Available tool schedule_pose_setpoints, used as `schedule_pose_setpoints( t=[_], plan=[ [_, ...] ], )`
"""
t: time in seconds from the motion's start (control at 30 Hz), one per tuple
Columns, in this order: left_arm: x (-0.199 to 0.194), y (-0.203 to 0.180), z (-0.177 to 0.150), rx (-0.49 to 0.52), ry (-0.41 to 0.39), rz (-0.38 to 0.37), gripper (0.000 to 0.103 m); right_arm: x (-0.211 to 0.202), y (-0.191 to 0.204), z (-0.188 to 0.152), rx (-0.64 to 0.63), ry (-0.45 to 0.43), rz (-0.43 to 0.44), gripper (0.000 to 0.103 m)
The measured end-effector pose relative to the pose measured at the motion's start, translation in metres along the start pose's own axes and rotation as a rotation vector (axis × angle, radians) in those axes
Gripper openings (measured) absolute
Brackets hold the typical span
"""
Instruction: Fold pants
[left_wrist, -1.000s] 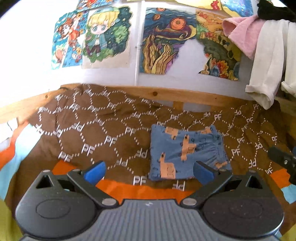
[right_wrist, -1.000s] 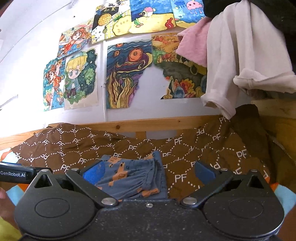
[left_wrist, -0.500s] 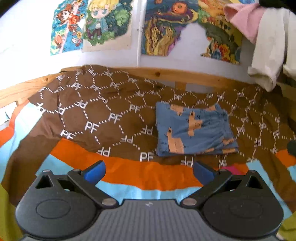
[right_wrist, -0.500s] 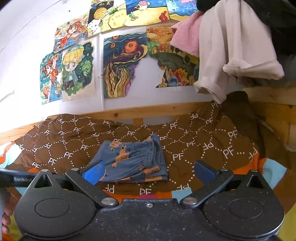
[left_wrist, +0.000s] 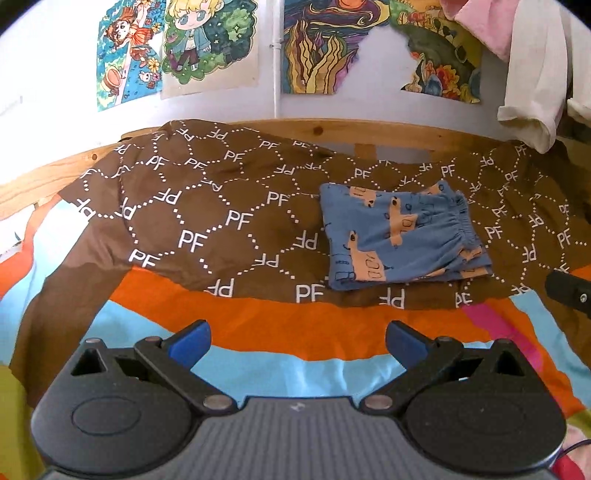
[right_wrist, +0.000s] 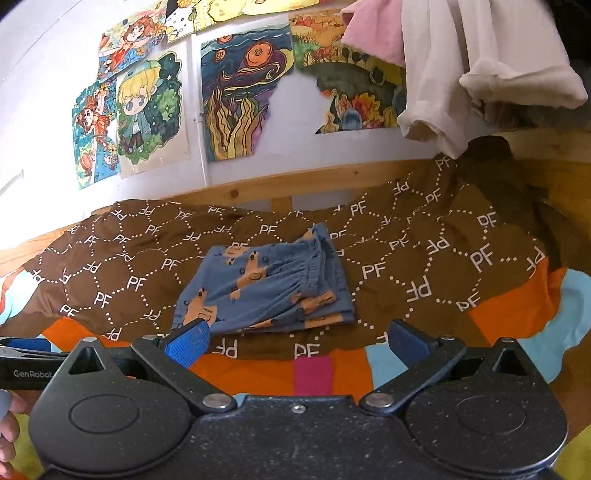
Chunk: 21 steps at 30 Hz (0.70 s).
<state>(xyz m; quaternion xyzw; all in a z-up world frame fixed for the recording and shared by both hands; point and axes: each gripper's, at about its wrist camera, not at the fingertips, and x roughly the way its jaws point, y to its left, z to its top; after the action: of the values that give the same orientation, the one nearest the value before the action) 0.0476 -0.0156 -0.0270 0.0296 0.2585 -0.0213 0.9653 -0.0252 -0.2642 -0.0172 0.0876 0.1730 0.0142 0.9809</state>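
Note:
Blue pants (left_wrist: 402, 236) printed with orange animals lie folded into a compact rectangle on the brown "PF" blanket (left_wrist: 207, 221). In the right wrist view the same pants (right_wrist: 266, 288) sit just beyond the fingers, elastic waistband to the right. My left gripper (left_wrist: 297, 341) is open and empty, pulled back over the orange and light-blue stripes, well short of the pants. My right gripper (right_wrist: 297, 341) is also open and empty, near the blanket's front edge. The right gripper's body (left_wrist: 569, 293) shows at the right edge of the left wrist view.
A wooden bed rail (right_wrist: 258, 190) runs behind the blanket under a wall of colourful drawings (right_wrist: 147, 110). White and pink clothes (right_wrist: 480, 74) hang at the upper right. A striped orange, blue and pink cover (left_wrist: 332, 343) lies nearest me. A hand (right_wrist: 7, 424) shows at lower left.
Both grippers have drawn back and up from the folded pants, which look smaller and farther now. More of the striped cover shows in front. The pants have not moved.

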Motion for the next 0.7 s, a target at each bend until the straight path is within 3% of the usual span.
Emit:
schedule_pose_setpoints(
  t=[0.33, 0.7],
  plan=[
    [0.0032, -0.0009, -0.0018, -0.002, 0.012, -0.003, 0.103, 0.0055, -0.0074, -0.0029, 0.024, 0.047, -0.049, 0.102],
    [0.0029, -0.0021, -0.0023, -0.004, 0.015, -0.003, 0.103, 0.0065, -0.0042, -0.0047, 0.003, 0.064, -0.036, 0.102]
  ],
)
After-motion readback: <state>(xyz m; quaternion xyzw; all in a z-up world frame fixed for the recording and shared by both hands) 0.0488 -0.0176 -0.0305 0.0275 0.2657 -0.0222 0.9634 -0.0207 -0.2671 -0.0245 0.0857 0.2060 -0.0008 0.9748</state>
